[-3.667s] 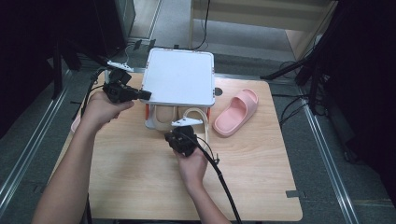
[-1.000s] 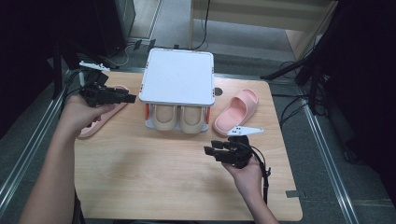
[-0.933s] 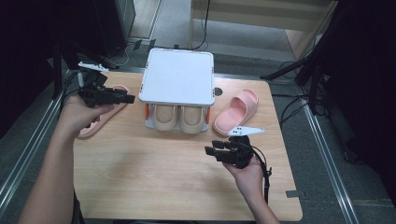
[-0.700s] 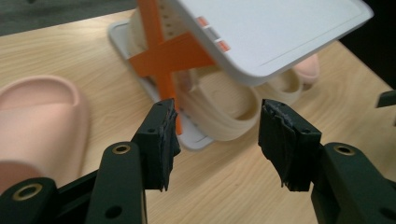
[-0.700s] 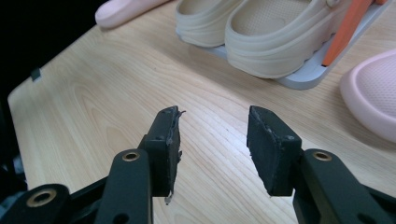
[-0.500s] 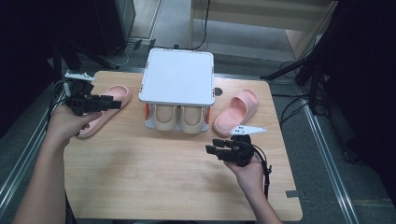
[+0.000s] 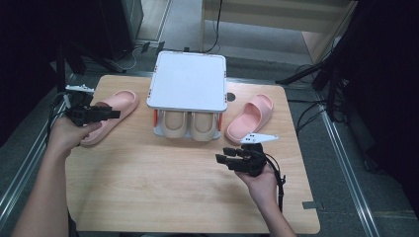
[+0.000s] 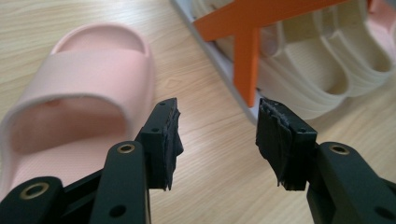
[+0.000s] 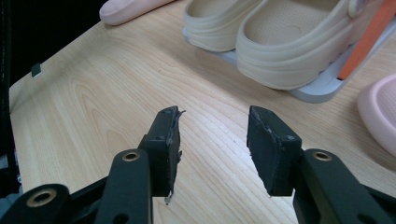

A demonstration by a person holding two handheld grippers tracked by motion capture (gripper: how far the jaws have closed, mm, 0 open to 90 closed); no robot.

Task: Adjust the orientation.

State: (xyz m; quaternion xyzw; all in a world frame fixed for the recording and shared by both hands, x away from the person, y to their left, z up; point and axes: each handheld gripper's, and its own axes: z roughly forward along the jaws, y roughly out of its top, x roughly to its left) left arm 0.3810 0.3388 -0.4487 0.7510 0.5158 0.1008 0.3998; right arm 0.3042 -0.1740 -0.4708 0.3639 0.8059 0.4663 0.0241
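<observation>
Both pairs of jaws stand apart and hold nothing. I have the left gripper (image 7: 114, 114) over the left edge of the table, its open jaws just above the strap of the left pink slipper (image 7: 109, 115), which lies on the table with its long axis running from the near left edge toward the far middle. From the left gripper view the slipper (image 8: 77, 102) sits under and left of the jaws, so a short drop would put them around its strap or rim. My right gripper (image 7: 222, 155) hovers over bare wood near the middle, well apart from the right pink slipper (image 7: 250, 117), which lies beyond it toward the right edge. Between the slippers stands the white shoe rack (image 7: 188, 88) with two cream clogs (image 7: 188, 124) on its lower shelf; its orange brace (image 8: 247, 56) is close beside my left jaws.
</observation>
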